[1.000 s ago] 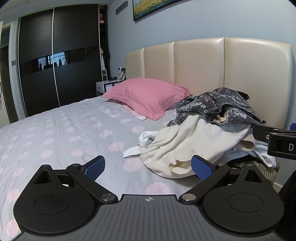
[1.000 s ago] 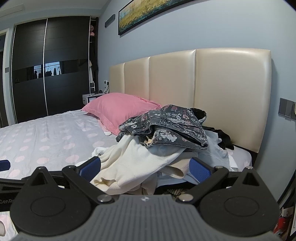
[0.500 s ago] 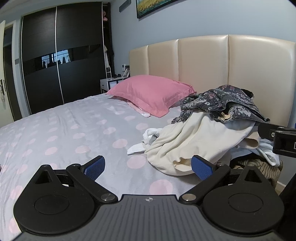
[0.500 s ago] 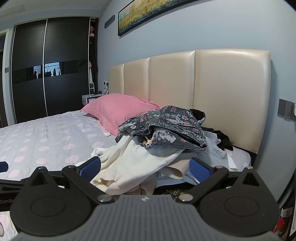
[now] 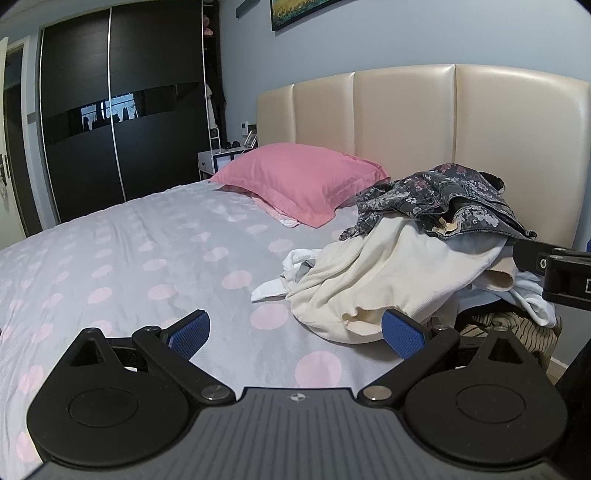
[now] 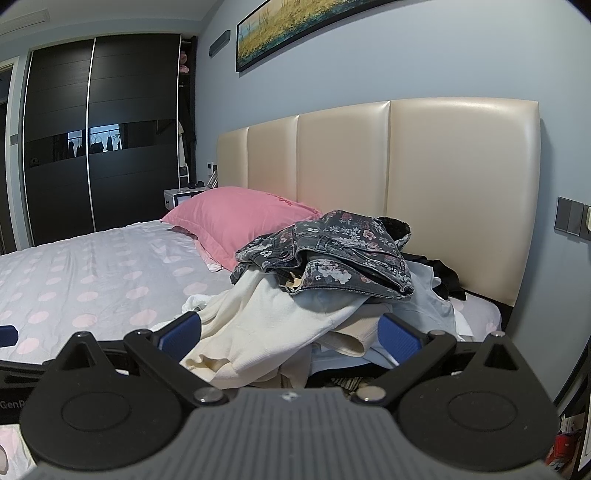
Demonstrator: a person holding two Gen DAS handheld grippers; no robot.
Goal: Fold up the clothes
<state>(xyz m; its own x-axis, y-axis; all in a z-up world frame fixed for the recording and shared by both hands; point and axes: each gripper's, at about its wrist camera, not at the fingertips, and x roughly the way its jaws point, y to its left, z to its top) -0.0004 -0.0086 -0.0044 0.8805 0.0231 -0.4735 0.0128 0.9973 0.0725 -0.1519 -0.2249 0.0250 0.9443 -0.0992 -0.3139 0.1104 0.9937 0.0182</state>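
Blue-grey walls and a cream padded headboard (image 6: 406, 177) back a bed (image 5: 140, 258) with a pink-dotted grey cover and a pink pillow (image 5: 306, 181) at its far end. Heaped on the bed's right side, near the headboard, lies a clothes pile (image 6: 303, 302): floral denim jeans (image 6: 340, 254) atop a cream garment (image 5: 384, 273). Left claw (image 5: 295, 332) and right claw (image 6: 290, 334) both hover spread apart, empty, near the pile.

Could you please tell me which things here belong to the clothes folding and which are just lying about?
For the job:
- floral denim garment
- cream garment
- pale blue garment
- left gripper, open
- right gripper, open

Just there:
- pink pillow
- headboard
- wardrobe
- painting
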